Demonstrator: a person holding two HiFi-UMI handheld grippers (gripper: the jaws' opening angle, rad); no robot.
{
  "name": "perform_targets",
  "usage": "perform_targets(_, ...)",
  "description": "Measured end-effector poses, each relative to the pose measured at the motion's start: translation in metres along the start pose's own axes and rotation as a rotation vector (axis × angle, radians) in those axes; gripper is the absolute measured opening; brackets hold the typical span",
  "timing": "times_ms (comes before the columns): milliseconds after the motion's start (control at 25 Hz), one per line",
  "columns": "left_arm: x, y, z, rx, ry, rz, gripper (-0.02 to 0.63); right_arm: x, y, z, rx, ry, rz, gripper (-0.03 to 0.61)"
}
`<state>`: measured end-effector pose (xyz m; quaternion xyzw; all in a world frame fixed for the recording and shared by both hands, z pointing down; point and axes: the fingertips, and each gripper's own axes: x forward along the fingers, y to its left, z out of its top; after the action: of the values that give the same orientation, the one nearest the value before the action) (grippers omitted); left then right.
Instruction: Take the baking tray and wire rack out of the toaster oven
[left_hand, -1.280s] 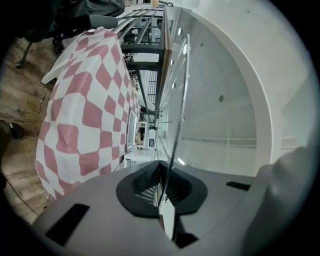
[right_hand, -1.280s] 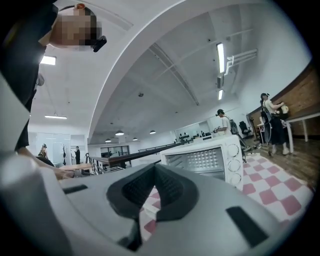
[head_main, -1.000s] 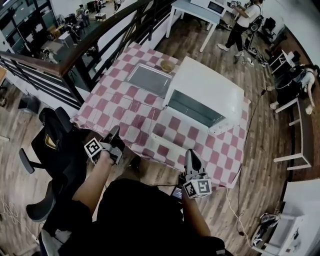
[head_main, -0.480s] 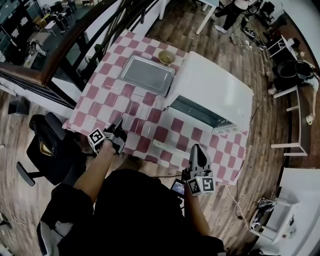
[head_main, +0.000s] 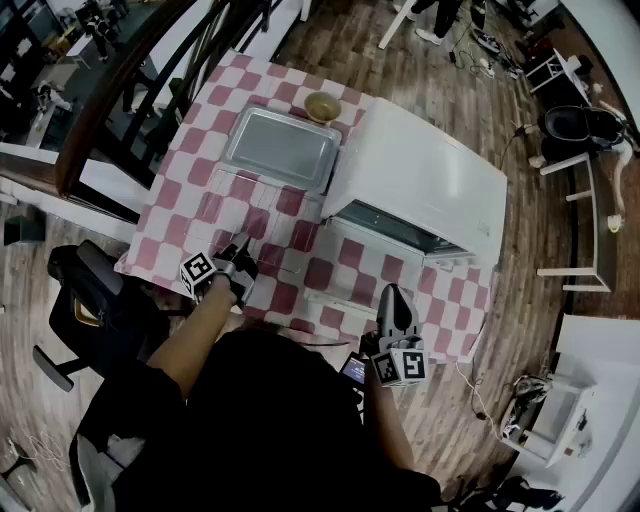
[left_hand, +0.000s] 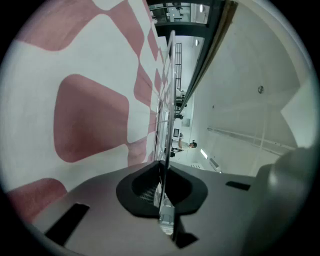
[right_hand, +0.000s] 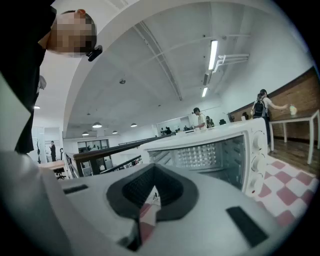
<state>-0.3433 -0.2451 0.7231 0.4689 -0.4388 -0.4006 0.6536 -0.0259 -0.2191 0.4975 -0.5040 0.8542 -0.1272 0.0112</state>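
Note:
The silver baking tray (head_main: 283, 148) lies on the pink-checked tablecloth (head_main: 190, 165), left of the white toaster oven (head_main: 425, 170). The oven door (head_main: 365, 268) hangs open toward me, and through it in the right gripper view the oven (right_hand: 215, 155) looks bare inside. My left gripper (head_main: 240, 262) is over the cloth's near left part, shut on the wire rack (left_hand: 169, 90). In the left gripper view (left_hand: 162, 195) the rack runs edge-on away from the jaws, close to the cloth. The rack (head_main: 258, 222) shows only faintly in the head view. My right gripper (head_main: 393, 298) (right_hand: 150, 200) is shut and empty, level before the oven door.
A small tan bowl (head_main: 322, 106) stands at the table's far edge between tray and oven. A black office chair (head_main: 95, 300) is beside the table's left corner. A dark railing (head_main: 130, 90) runs along the far left. Wooden floor surrounds the table.
My left gripper has gone forward and down over the cloth with the rack. The right gripper has edged toward the oven door. The head view has tipped more over the table.

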Motion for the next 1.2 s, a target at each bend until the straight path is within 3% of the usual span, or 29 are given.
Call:
perform_targets(360,0.008,0.014,-0.001,-0.020,0.000,0.059,0.000,0.013,-0.004,0.006,0.033,-0.013,-0.017,0.003)
perform_targets(480,0.008,0.016,0.002,0.012,-0.010,0.100,0.005,0.017,-0.003,0.010,0.031,-0.027,-0.015,0.003)
perform_targets(600,0.005,0.020,0.003,0.014,-0.019,0.156,0.119,0.017,-0.002,0.013,0.042,-0.033,-0.018,0.003)
perform_targets(920,-0.006,0.012,-0.001,0.032,0.024,0.284,0.336,0.015,0.004,0.015,0.050,-0.061,-0.013,0.003)
perform_targets(1040,-0.014,0.012,-0.004,0.050,0.039,0.327,0.381,0.014,0.008,0.015,0.053,-0.069,-0.009,0.003)
perform_targets(1200,-0.033,0.016,-0.007,0.032,0.036,0.346,0.394,0.011,0.014,0.014,0.051,-0.075,0.002,0.003)
